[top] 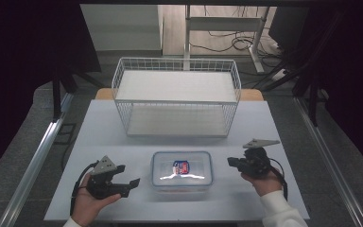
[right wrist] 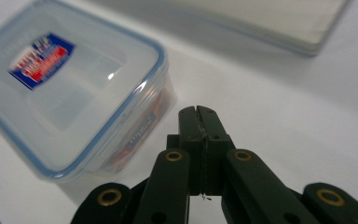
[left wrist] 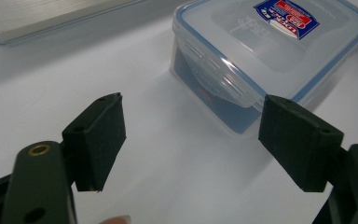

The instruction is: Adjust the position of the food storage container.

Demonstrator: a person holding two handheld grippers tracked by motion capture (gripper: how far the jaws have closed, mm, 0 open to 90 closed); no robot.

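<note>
We're flanking the lidded container (top: pixel 182 170): left gripper (left wrist: pixel 191 142) jaws spread wide, empty, facing its latch; right gripper (right wrist: pixel 197 116) jaws closed, empty, just beside its corner.

Lid (left wrist: pixel 279 42) of the clear box: a red-and-blue sticker (left wrist: pixel 286 17) with white print, too blurred to read. Print on packets inside the box (right wrist: pixel 140 133) is likewise illegible.

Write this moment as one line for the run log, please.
left gripper: open, beside box | right gripper: shut, empty, beside box | lid on | rack behind
</note>
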